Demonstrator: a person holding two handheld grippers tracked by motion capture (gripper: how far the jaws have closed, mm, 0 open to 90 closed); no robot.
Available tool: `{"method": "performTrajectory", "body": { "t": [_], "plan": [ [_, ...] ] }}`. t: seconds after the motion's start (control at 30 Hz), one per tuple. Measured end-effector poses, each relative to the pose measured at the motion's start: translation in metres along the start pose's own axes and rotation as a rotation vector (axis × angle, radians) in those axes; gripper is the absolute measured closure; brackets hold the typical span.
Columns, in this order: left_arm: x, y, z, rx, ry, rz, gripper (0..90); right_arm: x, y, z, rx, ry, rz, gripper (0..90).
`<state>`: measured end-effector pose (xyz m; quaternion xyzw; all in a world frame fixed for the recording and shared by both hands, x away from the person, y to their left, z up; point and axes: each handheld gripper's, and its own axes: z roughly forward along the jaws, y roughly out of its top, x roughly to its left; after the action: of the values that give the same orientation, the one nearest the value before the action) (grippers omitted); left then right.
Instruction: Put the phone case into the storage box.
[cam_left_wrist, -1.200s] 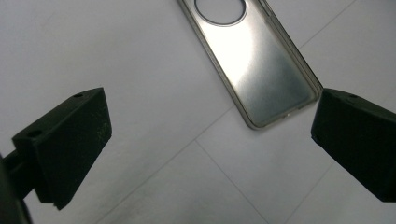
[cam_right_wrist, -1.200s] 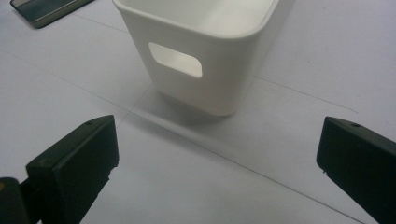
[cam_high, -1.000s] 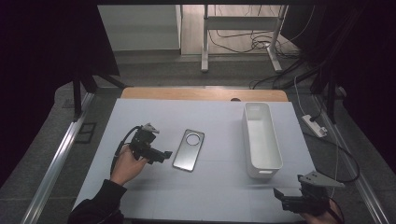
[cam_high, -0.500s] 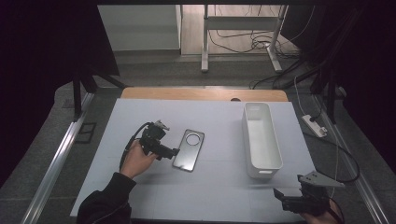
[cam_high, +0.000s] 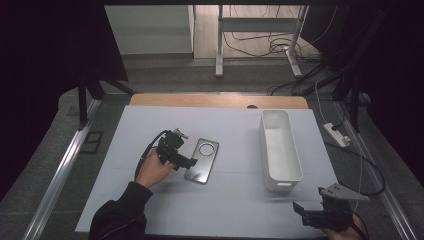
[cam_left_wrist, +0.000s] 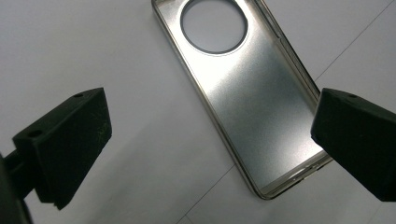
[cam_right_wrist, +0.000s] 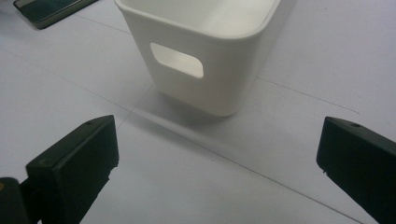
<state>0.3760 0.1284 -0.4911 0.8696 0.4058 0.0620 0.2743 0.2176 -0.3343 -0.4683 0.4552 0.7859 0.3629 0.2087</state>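
Note:
A silver phone case (cam_high: 201, 160) with a round camera hole lies flat on the white table (cam_high: 225, 125), left of centre. My left gripper (cam_high: 186, 161) hovers at its left edge, open, jaws wide apart. In the left gripper view the phone case (cam_left_wrist: 247, 88) lies between and beyond the jaws, with my left gripper (cam_left_wrist: 210, 149) over its lower end. A long white bin (cam_high: 279, 148) stands empty to the right. My right gripper (cam_high: 302, 210) rests open near the front right corner, and in the right gripper view the white bin (cam_right_wrist: 205, 51) stands just ahead of my right gripper (cam_right_wrist: 219, 163).
A wooden strip (cam_high: 215, 101) runs along the table's far edge. A power strip (cam_high: 336, 134) and cables lie on the floor at the right. Metal rails (cam_high: 60, 170) flank the table. A corner of the phone case (cam_right_wrist: 51, 11) shows at the top left of the right gripper view.
My left gripper has moved right and slightly forward, from well left of the phone case to its left edge. The right gripper has stayed put.

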Motion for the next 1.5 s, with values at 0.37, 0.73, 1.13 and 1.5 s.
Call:
{"method": "performTrajectory", "body": {
  "t": [0.37,0.73,1.13,1.5],
  "plan": [
    [-0.001,-0.003,0.019,0.061,0.019,-0.016,0.0,0.000,0.000,0.000,-0.001,0.003,0.002,0.0],
    [-0.005,-0.009,0.033,0.105,0.026,-0.005,0.0,0.000,0.000,0.000,0.000,0.003,0.000,0.0],
    [-0.006,-0.009,0.032,0.122,0.044,0.002,11.7,0.000,0.000,0.000,0.004,-0.002,0.000,0.0],
    [-0.006,-0.009,0.023,0.121,0.018,-0.026,58.3,0.001,0.000,0.000,0.006,-0.001,-0.002,0.0]
  ]
}}
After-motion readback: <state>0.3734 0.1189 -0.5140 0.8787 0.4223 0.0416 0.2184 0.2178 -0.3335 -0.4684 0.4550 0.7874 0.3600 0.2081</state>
